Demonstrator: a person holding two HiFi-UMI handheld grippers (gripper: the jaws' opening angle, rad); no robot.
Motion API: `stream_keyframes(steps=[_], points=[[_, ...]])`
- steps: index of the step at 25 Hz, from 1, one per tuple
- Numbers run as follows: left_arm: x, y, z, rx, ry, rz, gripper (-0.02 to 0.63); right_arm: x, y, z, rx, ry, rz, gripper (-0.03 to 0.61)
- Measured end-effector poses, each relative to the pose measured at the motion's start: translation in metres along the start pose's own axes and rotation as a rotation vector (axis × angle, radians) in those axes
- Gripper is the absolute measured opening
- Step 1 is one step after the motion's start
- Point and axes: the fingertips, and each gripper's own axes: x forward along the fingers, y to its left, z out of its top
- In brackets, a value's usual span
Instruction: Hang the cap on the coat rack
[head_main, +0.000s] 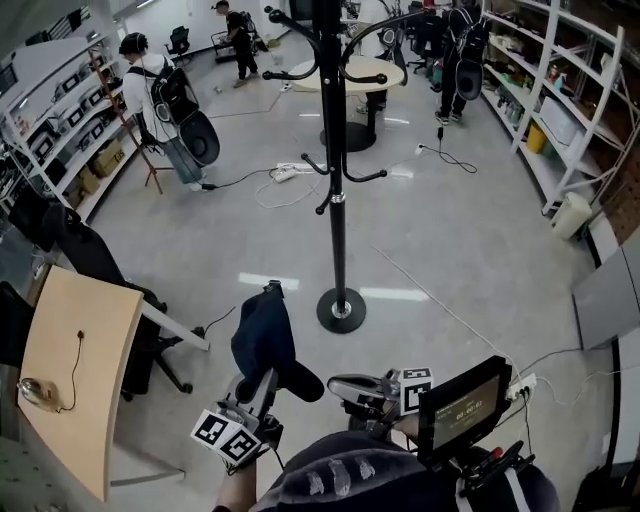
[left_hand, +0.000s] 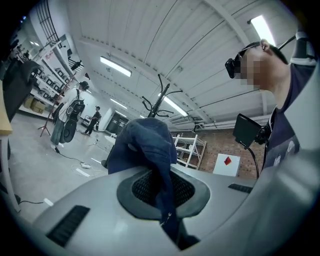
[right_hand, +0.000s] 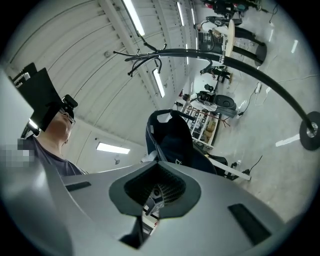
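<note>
Cap (head_main: 262, 335): dark navy woven cloth, with a soft slumped crown and a stiff curved brim. The left gripper (head_main: 262, 385) is clamped on its fabric and holds it upright above the glossy grey floor (head_main: 450, 260). It is near the coat rack (head_main: 337, 200), a black metal pole with curved hooks on a round base, but apart from it. The right gripper (head_main: 338, 384) sits just beside the brim, and its jaws appear closed on nothing. Digits on the small screen (head_main: 462, 408) are too small to read.

Limp navy cap (head_main: 262, 335) aloft, near and left of the upright black coat rack (head_main: 337, 200) with curved hooks.
</note>
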Motion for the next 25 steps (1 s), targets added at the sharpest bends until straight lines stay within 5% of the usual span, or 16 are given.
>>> stream_keyframes(steps=[10, 25], points=[[0.068, 0.001, 0.008, 0.028, 0.012, -0.019, 0.02, -0.031, -0.021, 0.058, -0.01, -0.03, -0.02, 0.005], [0.086, 0.1, 0.05, 0.028, 0.002, -0.208, 0.02, 0.052, -0.071, 0.08, -0.091, -0.108, -0.149, 0.005]])
